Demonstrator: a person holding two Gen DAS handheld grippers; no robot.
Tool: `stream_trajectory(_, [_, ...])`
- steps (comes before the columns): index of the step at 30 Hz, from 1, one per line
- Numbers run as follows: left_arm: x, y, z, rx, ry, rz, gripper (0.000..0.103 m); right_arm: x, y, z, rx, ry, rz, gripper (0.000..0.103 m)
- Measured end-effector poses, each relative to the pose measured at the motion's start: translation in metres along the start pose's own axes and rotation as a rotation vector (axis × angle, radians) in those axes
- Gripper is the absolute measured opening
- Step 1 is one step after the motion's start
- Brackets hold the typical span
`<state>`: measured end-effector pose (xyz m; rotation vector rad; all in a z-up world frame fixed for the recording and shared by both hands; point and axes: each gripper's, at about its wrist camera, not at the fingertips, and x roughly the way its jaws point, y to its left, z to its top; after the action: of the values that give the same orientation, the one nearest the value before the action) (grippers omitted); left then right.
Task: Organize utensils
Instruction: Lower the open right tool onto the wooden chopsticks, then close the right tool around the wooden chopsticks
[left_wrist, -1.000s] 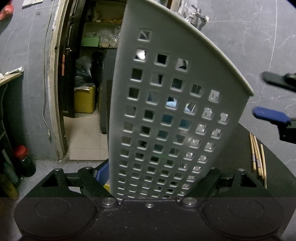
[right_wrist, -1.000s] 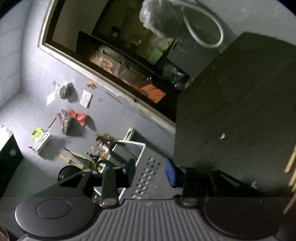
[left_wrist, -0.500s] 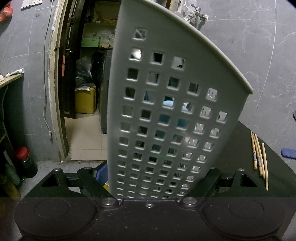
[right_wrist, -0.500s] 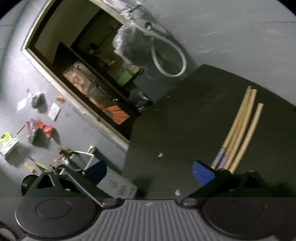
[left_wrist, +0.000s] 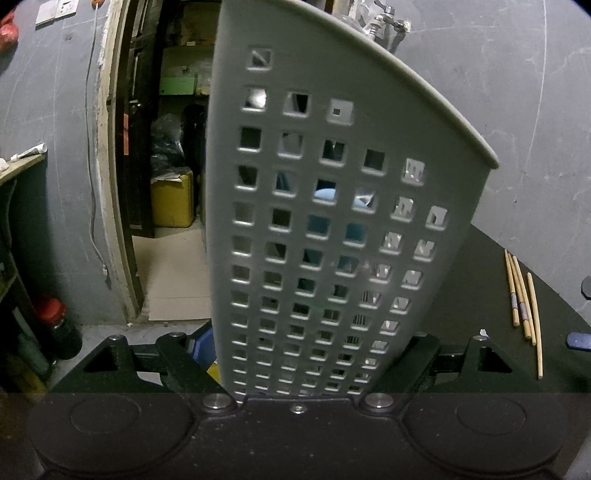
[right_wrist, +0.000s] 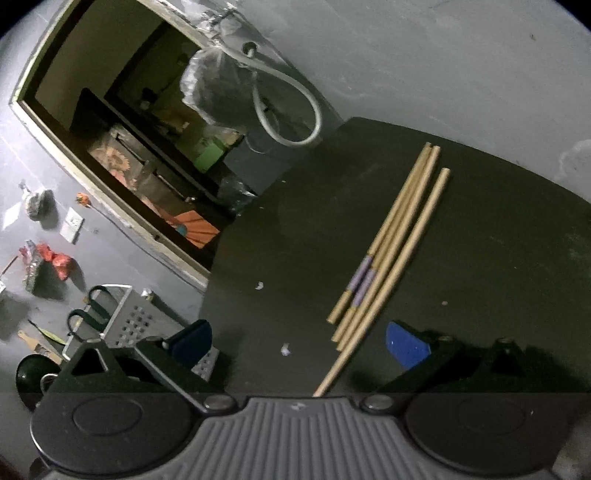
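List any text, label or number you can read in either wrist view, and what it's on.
None is legible.
Purple bands on two chopsticks: no lettering visible.
Grey perforated utensil holder: unmarked.
Orange-patterned box in the doorway: print too blurred.
Red bottle cap: too small to read.

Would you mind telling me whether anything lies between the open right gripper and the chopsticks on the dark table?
Nothing visible does. The right gripper has its jaws wide open, and the near ends of the chopsticks already lie between them on the table; only small white crumbs lie nearby.
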<state>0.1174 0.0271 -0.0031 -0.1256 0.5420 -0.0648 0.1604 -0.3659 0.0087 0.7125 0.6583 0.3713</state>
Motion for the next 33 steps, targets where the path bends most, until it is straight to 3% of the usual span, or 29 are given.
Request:
stream_trajectory(13, [0.003, 0.001, 0.003, -0.011, -0.001, -0.006, 0.085, 0.005, 0.010, 0.020, -0.096, -0.018, -0.129, 0.103])
stream_trajectory(20, [0.005, 0.008, -0.001, -0.016, -0.003, -0.020, 0.085, 0.029, 0.014, 0.035, -0.140, -0.016, -0.302, 0.102])
stream_trajectory(24, [0.007, 0.011, -0.001, -0.019, -0.004, -0.020, 0.085, 0.038, 0.015, 0.037, -0.209, -0.007, -0.394, 0.081])
stream_trajectory(27, [0.007, 0.011, -0.001, -0.017, -0.004, -0.020, 0.085, 0.041, 0.011, 0.039, -0.215, -0.003, -0.427, 0.070])
stream_trajectory(33, [0.007, 0.009, 0.000, -0.016, -0.002, -0.022, 0.086, 0.049, 0.012, 0.043, -0.246, -0.008, -0.455, 0.066])
